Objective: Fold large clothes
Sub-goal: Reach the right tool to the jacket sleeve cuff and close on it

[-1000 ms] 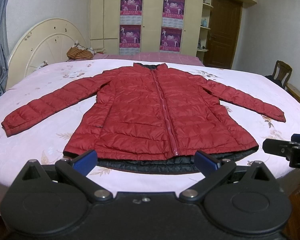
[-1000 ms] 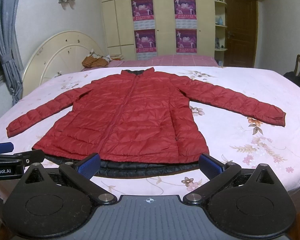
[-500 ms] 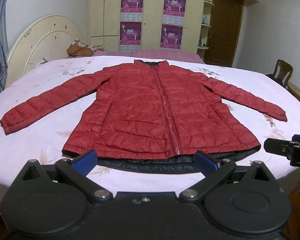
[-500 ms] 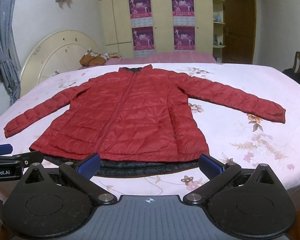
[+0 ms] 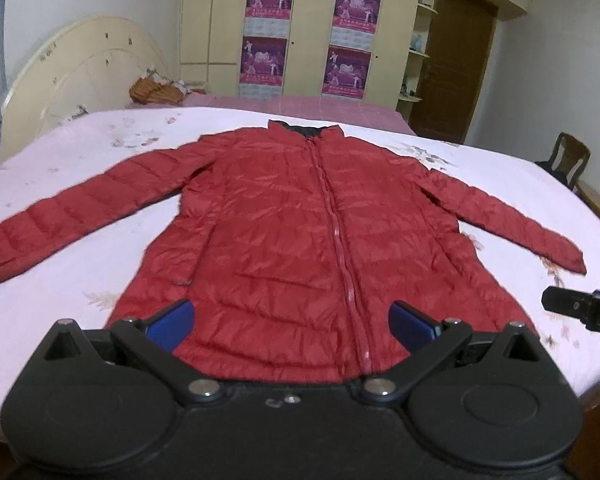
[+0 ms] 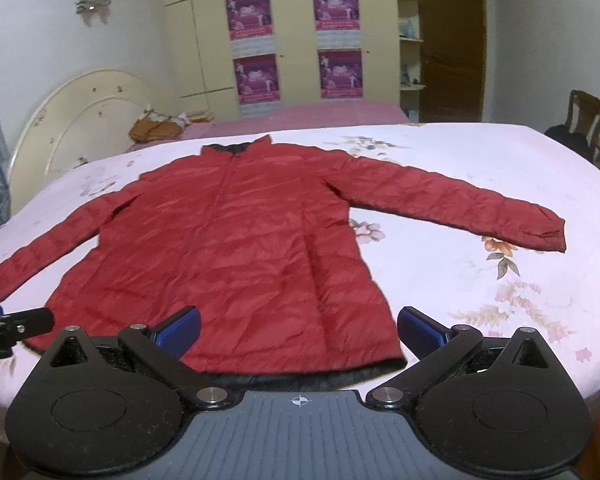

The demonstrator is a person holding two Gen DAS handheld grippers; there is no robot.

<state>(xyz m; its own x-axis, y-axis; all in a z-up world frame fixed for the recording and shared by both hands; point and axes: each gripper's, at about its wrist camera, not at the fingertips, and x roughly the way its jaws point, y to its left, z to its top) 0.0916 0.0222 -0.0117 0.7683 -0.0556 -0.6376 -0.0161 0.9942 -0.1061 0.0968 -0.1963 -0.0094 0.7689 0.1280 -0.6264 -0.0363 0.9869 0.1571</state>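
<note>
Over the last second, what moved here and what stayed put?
Both grippers, left and right, moved forward over the hem of the red jacket, fingers open, gripping nothing. The jacket stayed spread flat on the bed, sleeves out.

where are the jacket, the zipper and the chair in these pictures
jacket [image 6: 236, 248], right wrist view, on the quilted front panel
zipper [image 5: 342, 256], left wrist view, midway down the closed front
chair [image 6: 586, 114], right wrist view, on the wooden backrest at far right
</note>
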